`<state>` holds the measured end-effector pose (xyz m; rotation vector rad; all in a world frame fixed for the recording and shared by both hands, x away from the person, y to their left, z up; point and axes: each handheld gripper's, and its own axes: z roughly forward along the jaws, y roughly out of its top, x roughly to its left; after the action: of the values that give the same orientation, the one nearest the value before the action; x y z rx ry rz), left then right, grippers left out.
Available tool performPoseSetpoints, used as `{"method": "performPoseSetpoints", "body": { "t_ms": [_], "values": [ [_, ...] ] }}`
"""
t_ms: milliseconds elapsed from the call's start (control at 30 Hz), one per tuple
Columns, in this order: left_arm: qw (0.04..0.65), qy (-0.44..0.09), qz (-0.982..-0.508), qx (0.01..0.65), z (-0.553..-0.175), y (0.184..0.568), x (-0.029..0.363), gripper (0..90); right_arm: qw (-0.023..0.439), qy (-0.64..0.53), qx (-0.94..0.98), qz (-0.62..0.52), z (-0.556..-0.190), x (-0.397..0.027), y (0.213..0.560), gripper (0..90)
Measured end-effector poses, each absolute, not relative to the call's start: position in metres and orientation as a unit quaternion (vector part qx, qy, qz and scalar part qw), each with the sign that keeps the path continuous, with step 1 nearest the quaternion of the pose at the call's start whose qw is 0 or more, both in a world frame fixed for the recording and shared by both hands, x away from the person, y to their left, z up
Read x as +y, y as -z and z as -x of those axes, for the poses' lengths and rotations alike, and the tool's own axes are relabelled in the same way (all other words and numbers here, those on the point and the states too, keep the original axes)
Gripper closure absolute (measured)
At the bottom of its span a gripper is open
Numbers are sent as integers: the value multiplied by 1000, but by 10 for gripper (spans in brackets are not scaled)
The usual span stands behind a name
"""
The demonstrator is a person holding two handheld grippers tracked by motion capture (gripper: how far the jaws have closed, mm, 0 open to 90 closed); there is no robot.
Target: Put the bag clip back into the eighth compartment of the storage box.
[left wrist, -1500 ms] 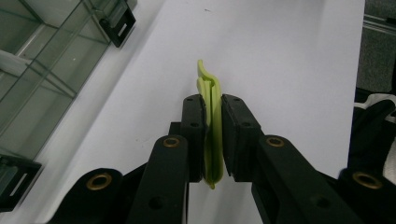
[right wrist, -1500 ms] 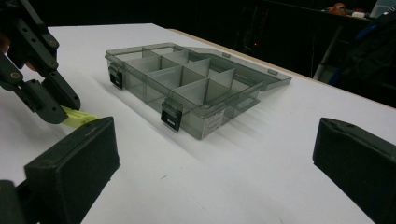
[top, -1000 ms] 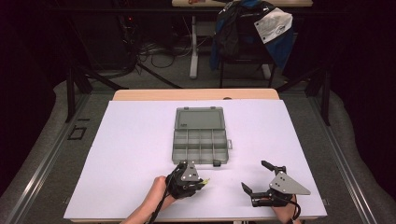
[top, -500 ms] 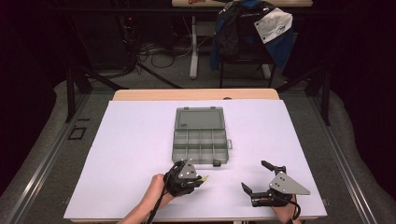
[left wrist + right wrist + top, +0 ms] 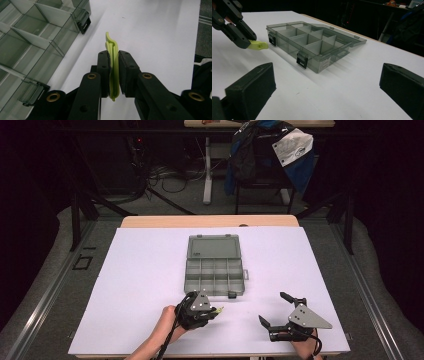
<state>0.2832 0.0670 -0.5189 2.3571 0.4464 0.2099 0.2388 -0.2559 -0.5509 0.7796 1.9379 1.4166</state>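
Lime-green plastic, a thin clip [image 5: 113, 67], is pinched flat between the pads of the left hand-held gripper [image 5: 212, 311], its curved tip sticking out past the jaws just above the white surface [image 5: 140, 285]. Ahead and to the left of that hand-held gripper lies the open grey box [image 5: 215, 276], near but not touching. The right hand-held gripper [image 5: 275, 312] rests well apart, jaws spread wide with nothing between them.
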Motion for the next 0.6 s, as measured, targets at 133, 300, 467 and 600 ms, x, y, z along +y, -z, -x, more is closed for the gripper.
{"method": "performPoseSetpoints", "body": {
  "t_ms": [133, 300, 467, 600],
  "values": [
    [360, -84, -912, 176, -284, 517, 69, 801, 304, -532, 733, -296, -239, -256, 551, 0],
    [364, -88, -911, 175, -286, 512, 69, 801, 304, -531, 733, -298, -239, -255, 552, 0],
    [365, -93, -911, 171, -288, 508, 67, 801, 305, -531, 733, -298, -239, -256, 552, 0],
    [367, -96, -910, 169, -289, 505, 64, 801, 303, -530, 734, -299, -238, -256, 552, 0]
  ]
}}
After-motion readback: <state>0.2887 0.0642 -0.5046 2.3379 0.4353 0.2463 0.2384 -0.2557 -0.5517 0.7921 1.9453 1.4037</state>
